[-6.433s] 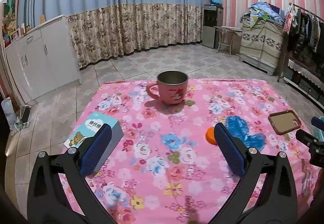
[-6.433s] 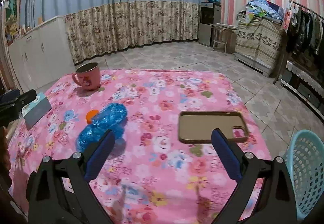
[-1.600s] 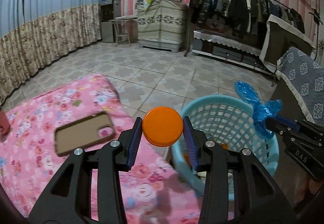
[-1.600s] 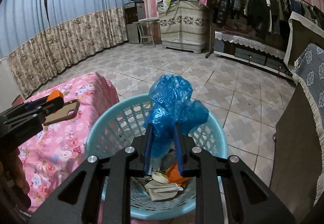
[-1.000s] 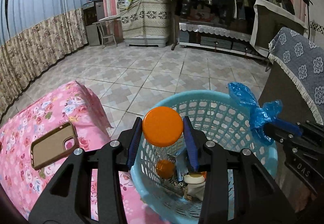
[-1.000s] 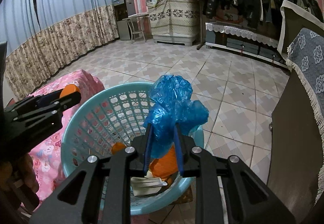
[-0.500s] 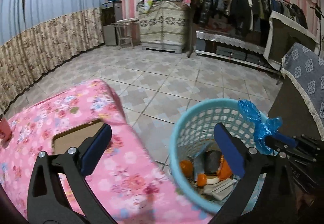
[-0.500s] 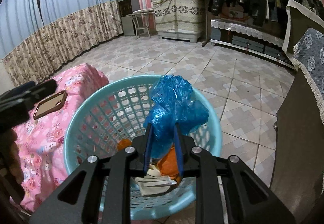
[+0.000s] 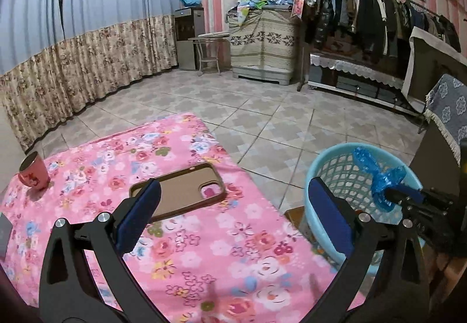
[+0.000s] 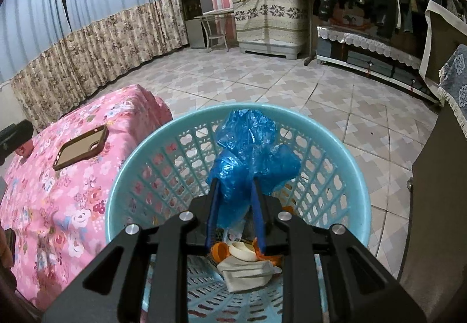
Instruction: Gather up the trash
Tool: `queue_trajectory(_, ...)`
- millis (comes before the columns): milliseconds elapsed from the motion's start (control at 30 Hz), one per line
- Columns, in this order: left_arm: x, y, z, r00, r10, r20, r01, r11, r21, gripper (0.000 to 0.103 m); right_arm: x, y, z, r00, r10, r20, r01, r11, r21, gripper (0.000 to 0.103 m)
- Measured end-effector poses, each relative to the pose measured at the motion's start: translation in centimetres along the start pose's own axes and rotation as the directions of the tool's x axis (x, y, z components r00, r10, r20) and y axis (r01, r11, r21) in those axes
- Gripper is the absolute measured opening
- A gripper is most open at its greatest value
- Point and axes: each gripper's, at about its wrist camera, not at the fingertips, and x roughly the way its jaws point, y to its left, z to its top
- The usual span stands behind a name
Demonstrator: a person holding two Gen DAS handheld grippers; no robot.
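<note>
My right gripper (image 10: 233,191) is shut on a crumpled blue plastic bag (image 10: 251,153) and holds it over the light blue trash basket (image 10: 122,177). The bag (image 9: 376,174) and basket (image 9: 313,174) also show in the left wrist view, at the right. Inside the basket lie an orange cap (image 10: 219,250), a white lid and folded paper. My left gripper (image 9: 233,206) is open and empty above the right end of the pink floral table (image 9: 204,250).
A brown phone case (image 9: 181,194) lies on the table, and a pink mug (image 9: 32,174) stands at its far left. A dark cabinet (image 10: 437,177) stands right of the basket. Tiled floor, a clothes rack and curtains lie beyond.
My left gripper opened and let go of the orange cap into the basket, then drew back over the table. My right gripper still holds the blue bag over the basket.
</note>
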Motion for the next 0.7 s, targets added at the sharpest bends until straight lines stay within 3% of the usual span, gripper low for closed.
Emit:
queue_trajectory(33, 0.1, 0.1, 0.0, 1.000, 0.002, -0.003, -0.002, 1.000, -0.001, 0.098, -0.3, -0.1, 0.1, 1.000, -0.024, 0.017, 0.024, 1.000, 0.002, 0.072)
queue_trajectory(67, 0.2, 0.1, -0.1, 1.000, 0.001, -0.006, -0.001, 1.000, -0.004, 0.098, -0.6, -0.1, 0.2, 0.999, -0.038, 0.036, 0.038, 0.999, 0.003, 0.082)
queue_trajectory(367, -1.2, 1.7, -0.7, 1.000, 0.009, 0.007, -0.009, 0.999, -0.032, 0.098, -2.1, 0.1, 0.7, 0.993, -0.081, 0.082, 0.082, 0.997, -0.010, 0.096)
queue_trajectory(700, -7.8, 5.7, -2.5, 0.995, 0.081, 0.059, -0.078, 0.995, -0.057, 0.098, -6.8, 5.4, 0.2, 0.987, -0.007, 0.162, 0.018, 0.997, -0.070, 0.099)
